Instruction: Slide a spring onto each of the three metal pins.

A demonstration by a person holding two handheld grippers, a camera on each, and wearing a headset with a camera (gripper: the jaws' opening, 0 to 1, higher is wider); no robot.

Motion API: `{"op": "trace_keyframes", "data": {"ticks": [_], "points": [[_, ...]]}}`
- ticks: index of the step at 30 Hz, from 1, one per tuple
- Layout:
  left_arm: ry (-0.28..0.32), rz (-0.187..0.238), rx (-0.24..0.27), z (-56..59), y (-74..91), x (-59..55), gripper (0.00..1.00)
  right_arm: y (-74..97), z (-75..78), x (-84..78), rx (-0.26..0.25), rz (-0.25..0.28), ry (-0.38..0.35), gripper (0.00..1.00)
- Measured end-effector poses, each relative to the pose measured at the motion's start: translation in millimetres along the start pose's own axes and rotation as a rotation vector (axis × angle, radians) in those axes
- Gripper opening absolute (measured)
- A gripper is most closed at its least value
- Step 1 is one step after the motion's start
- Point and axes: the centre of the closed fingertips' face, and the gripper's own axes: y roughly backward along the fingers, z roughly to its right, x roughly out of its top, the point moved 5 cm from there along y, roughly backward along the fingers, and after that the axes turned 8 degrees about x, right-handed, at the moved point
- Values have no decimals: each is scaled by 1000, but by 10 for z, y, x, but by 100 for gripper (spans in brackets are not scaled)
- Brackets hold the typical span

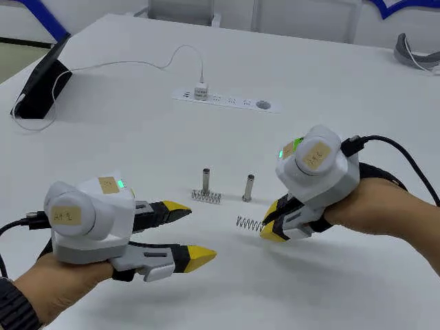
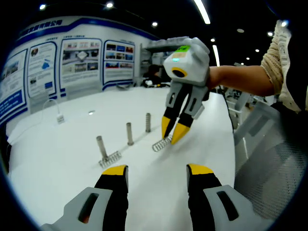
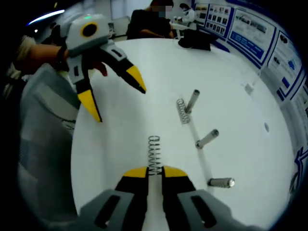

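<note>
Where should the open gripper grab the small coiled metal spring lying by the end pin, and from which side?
Likely one end, jaws across the coils of the small coiled metal spring, coming from the side away from the upright metal pin: it lies flat beside the pin's foot.

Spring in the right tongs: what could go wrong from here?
1. The right tongs pinch the spring by one end only. The rest sticks out free, so it may bend, swing or slip out on the way to a pin.
2. A second spring lies loose against the foot of one pin. A pass by the tongs could knock it away.
</note>
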Motion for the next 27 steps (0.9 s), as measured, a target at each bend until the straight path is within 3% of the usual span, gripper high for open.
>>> {"op": "trace_keyframes", "data": {"ticks": [14, 27], "points": [[-52, -7, -74, 166, -104, 65, 44, 112, -299, 118, 34, 18, 74, 12], [-92, -7, -134, 322, -134, 119, 35, 144, -426, 176, 68, 9, 145, 12]]}}
